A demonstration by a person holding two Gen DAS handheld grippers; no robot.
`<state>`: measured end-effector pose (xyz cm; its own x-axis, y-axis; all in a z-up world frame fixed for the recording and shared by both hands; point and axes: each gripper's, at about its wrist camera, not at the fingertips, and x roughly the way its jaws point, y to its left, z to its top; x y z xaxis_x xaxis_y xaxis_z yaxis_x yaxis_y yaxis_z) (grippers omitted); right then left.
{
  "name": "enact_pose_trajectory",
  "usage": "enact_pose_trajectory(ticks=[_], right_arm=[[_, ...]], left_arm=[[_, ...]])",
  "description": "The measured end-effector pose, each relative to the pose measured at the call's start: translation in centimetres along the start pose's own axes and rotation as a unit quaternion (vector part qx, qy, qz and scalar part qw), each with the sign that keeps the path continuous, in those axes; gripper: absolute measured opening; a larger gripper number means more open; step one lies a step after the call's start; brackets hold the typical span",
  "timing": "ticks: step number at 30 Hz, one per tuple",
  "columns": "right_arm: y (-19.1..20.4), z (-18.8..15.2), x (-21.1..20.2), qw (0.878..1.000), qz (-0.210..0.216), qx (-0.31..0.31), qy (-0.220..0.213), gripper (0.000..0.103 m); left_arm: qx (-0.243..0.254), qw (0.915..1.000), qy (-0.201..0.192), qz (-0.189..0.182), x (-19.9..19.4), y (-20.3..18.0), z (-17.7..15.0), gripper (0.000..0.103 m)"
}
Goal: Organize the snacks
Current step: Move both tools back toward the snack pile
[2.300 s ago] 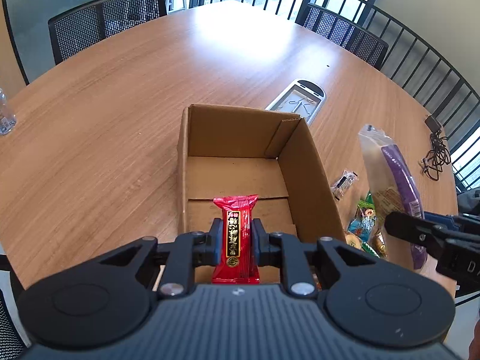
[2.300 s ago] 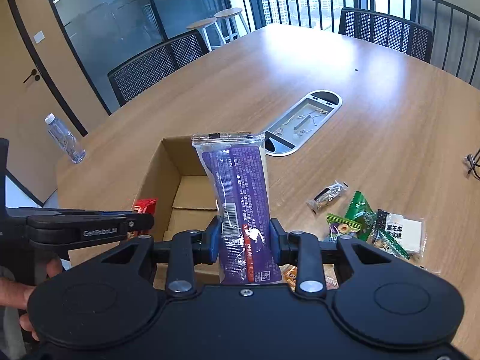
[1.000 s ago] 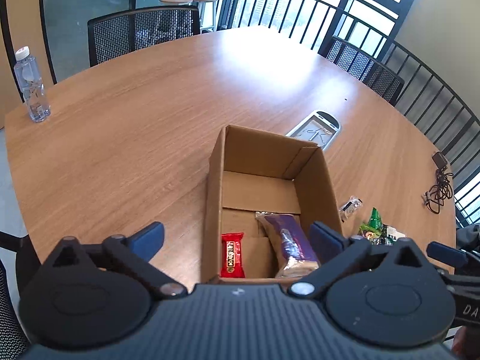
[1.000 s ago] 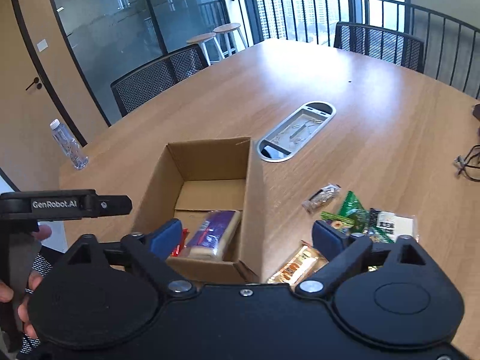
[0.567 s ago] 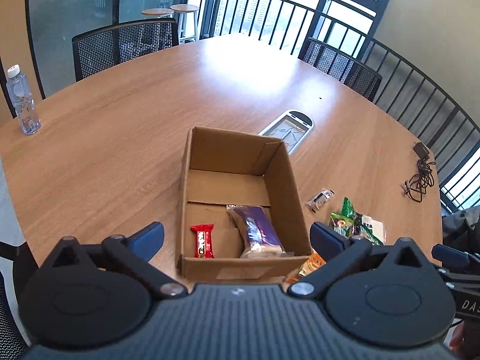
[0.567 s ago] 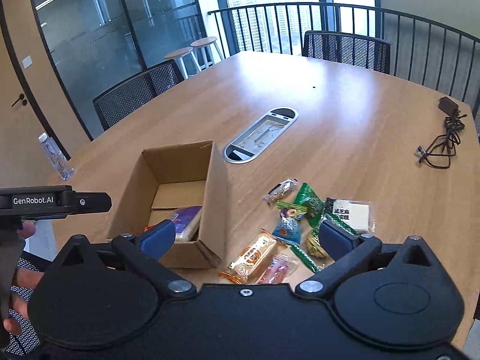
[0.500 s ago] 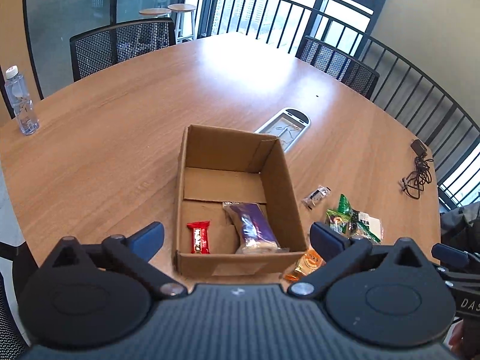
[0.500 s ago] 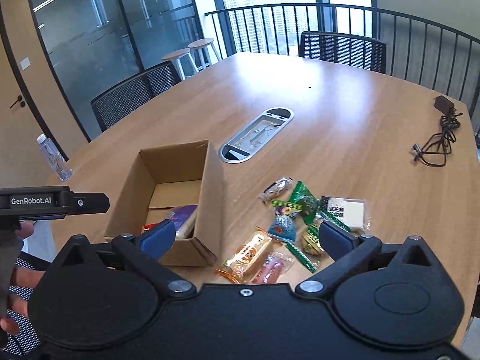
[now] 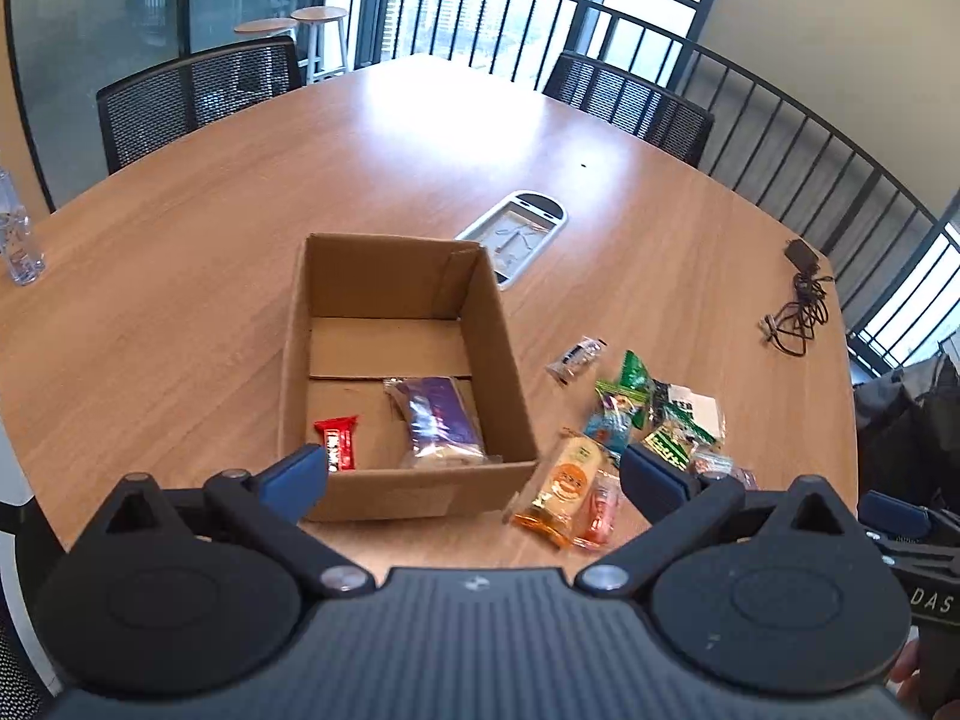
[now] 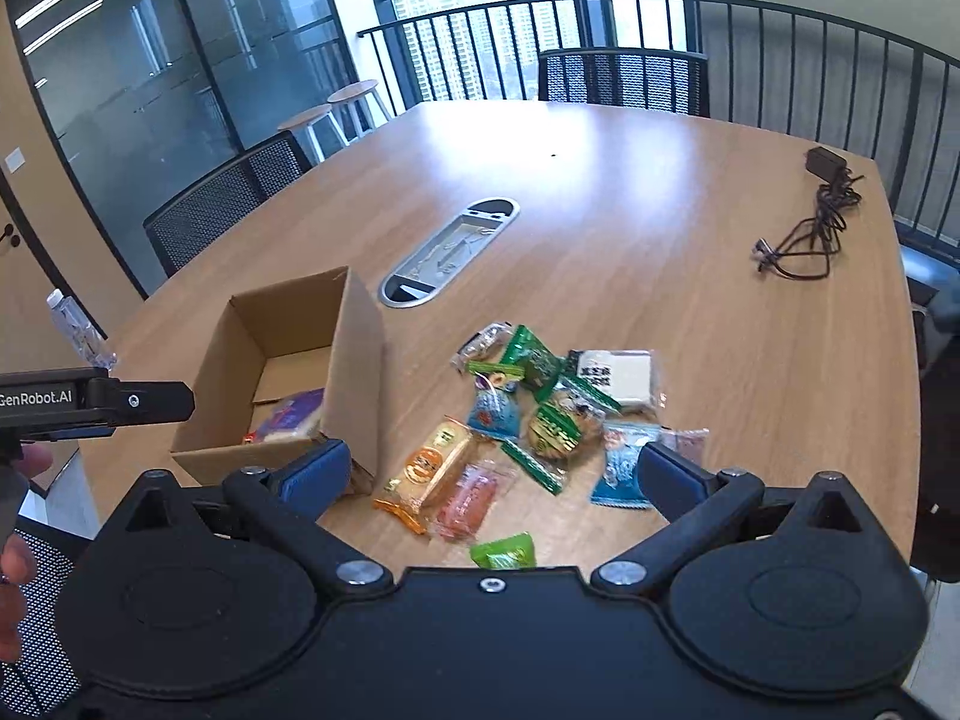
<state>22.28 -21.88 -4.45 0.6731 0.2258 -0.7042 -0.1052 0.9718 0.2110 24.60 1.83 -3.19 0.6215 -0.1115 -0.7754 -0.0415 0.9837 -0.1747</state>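
Observation:
An open cardboard box (image 9: 504,354) (image 10: 360,360) stands on the wooden table. Inside it lie a red snack bar (image 9: 337,443) and a purple packet (image 9: 441,420) (image 10: 288,414). To the right of the box is a loose pile of snacks (image 10: 540,414) (image 9: 636,420), with an orange packet (image 9: 564,486) (image 10: 429,471) nearest the box. My left gripper (image 9: 474,474) is open and empty, hovering over the box's near wall. My right gripper (image 10: 495,471) is open and empty above the pile's near edge, with a green packet (image 10: 504,551) just below it.
A grey cable hatch (image 9: 513,235) (image 10: 450,252) is set into the table behind the box. A black charger and cable (image 10: 804,240) (image 9: 798,312) lie far right. A water bottle (image 9: 15,237) stands at the left edge. Mesh chairs ring the table.
Both grippers let go of their snacks, which now lie in the box, and opened wide. Both have since drawn back and swung right, bringing the snack pile into view.

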Motion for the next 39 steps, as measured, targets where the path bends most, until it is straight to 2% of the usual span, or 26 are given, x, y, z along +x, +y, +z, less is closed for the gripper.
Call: enact_pose_trajectory(ticks=[8,13,15,21,25,33,39], right_arm=[[-2.3,-1.3,-0.4,0.999,-0.018,0.026,0.010,0.102],[-3.3,-2.1,0.0,0.999,-0.020,0.042,0.026,0.089],[-3.9,-2.4,0.2,0.998,-0.017,0.049,0.034,0.081],[-5.4,-2.5,0.4,0.998,0.017,0.046,0.049,0.078],[-6.0,-2.5,1.1,0.997,0.008,0.023,0.069,0.068],[-6.1,-3.7,3.3,0.994,-0.003,0.018,0.104,0.057],[-4.9,-4.4,5.1,0.993,-0.004,0.012,0.120,0.050]], left_arm=[[0.017,0.9995,0.020,-0.019,1.1,-1.9,-0.6,0.102],[0.025,0.9982,0.036,-0.041,2.3,-2.7,-1.1,0.098],[0.029,0.9973,0.045,-0.050,3.0,-3.1,-1.4,0.090],[0.047,0.9947,0.063,-0.066,4.7,-4.0,-2.1,0.080],[0.056,0.9920,0.079,-0.081,6.2,-4.7,-2.5,0.069],[0.075,0.9856,0.108,-0.106,8.9,-5.6,-3.2,0.052],[0.090,0.9809,0.126,-0.118,10.8,-6.5,-4.0,0.044]])
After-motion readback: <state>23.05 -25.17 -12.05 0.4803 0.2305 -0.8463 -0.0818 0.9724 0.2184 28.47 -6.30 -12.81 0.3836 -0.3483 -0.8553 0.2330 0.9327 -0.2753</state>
